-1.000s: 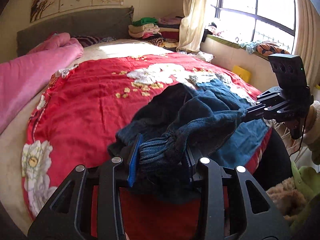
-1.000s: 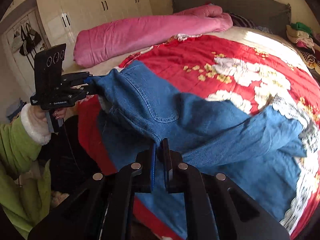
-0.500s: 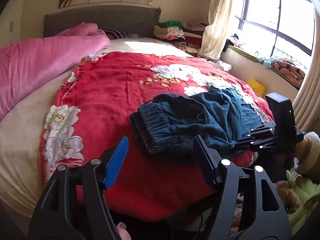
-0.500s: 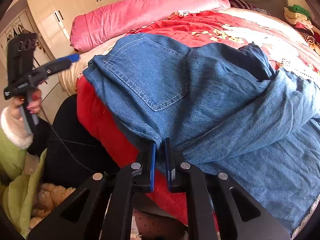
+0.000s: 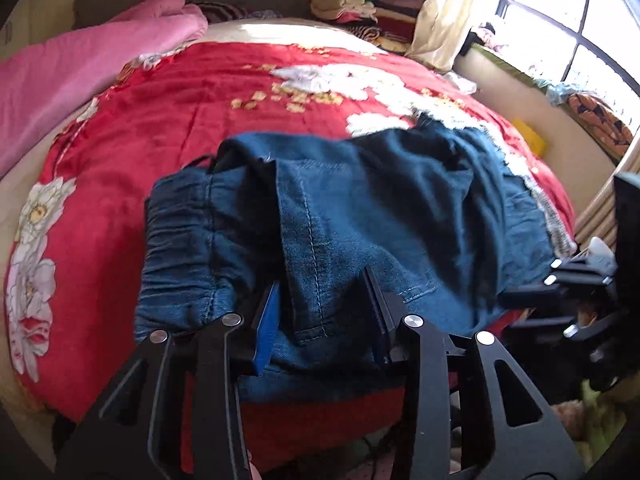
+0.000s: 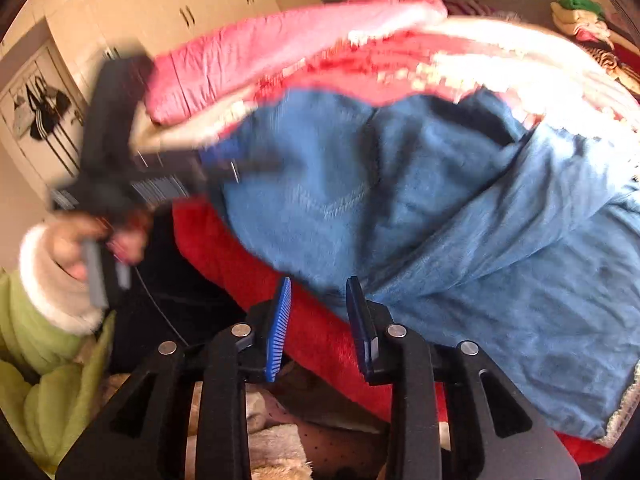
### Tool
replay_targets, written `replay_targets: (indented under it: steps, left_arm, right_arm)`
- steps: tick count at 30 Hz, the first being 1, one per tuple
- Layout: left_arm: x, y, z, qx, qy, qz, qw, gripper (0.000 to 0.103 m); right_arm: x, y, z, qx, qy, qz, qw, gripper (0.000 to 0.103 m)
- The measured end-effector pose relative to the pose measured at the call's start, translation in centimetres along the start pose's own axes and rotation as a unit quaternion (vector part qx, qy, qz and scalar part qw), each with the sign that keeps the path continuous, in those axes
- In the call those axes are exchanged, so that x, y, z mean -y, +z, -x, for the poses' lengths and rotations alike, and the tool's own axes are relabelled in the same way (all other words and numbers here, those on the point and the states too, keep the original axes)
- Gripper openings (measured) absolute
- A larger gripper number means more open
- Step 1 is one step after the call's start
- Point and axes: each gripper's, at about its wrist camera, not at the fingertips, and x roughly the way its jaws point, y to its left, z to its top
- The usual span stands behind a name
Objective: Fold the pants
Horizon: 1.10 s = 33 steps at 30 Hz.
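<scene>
Blue denim pants (image 5: 400, 216) lie bunched on the red flowered bedspread (image 5: 168, 120), elastic waistband to the left. My left gripper (image 5: 320, 304) reaches over the bed's near edge. Its jaws are closing, and a stitched fold of the denim fills the gap between the pads. In the right wrist view this gripper (image 6: 232, 164) is a blur at the pants' (image 6: 440, 208) left end. My right gripper (image 6: 318, 300) is opening; the denim's lower edge hangs at its fingertips, untouched by the pads. It also appears at the pants' right end as the black right gripper (image 5: 516, 298).
A pink quilt (image 5: 80, 68) lies along the bed's far left. Folded clothes (image 5: 348, 4) are stacked by the headboard, a window (image 5: 580, 20) at right. Wardrobe doors (image 6: 160, 8) stand behind. A person's green sleeve (image 6: 40, 340) is beside the bed.
The left gripper let go of the waistband, the lifted pants dropped onto the bed, and it came down and closed round a denim fold. The right gripper's jaws opened off the pants' edge.
</scene>
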Motion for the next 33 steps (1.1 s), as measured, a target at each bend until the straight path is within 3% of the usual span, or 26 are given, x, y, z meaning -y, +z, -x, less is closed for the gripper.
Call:
replay_targets:
  steps: [2, 5, 8, 11, 17, 20, 22, 27, 33]
  left_arm:
    - [-0.8, -1.2, 0.0, 0.0, -0.002, 0.008, 1.0, 0.03]
    - [-1.3, -2.2, 0.1, 0.005, -0.004, 0.011, 0.9999, 0.03]
    - [-1.0, -2.1, -0.1, 0.008, 0.001, 0.005, 1.0, 0.03]
    - [-1.0, -2.1, -0.5, 0.008, -0.002, 0.006, 0.9999, 0.03]
    - [-0.9, -1.9, -0.7, 0.026, -0.002, 0.012, 0.9996, 0.03]
    - [-0.8, -1.7, 1.4, 0.045, -0.021, 0.02, 0.9985, 0.036]
    - [-0.5, -1.5, 3.4, 0.063, -0.022, 0.016, 0.9976, 0.051]
    - [1.1, -0.5, 8.0, 0.114, -0.005, -0.009, 0.9934, 0.064]
    - [5.2, 2.5, 7.1, 0.113, -0.075, -0.053, 0.9894, 0.069]
  right_arm:
    - [-0.1, 0.7, 1.1, 0.031, -0.008, 0.001, 0.999, 0.04]
    - [-0.1, 2.0, 0.7, 0.045, -0.022, -0.002, 0.999, 0.042]
    - [0.6, 2.5, -1.7, 0.018, -0.047, -0.011, 0.999, 0.043]
    - [2.2, 1.6, -4.9, -0.044, -0.079, -0.047, 0.995, 0.043]
    - [3.3, 1.3, -5.4, -0.029, -0.059, -0.07, 0.995, 0.043]
    - [4.2, 1.2, -2.1, 0.012, -0.026, -0.09, 0.996, 0.043]
    - [4.9, 1.0, 0.8, 0.047, -0.02, -0.1, 0.994, 0.044]
    - [8.0, 1.5, 5.7, 0.094, -0.065, -0.133, 0.984, 0.052]
    - [12.5, 4.0, 8.6, 0.1, -0.117, -0.153, 0.976, 0.06]
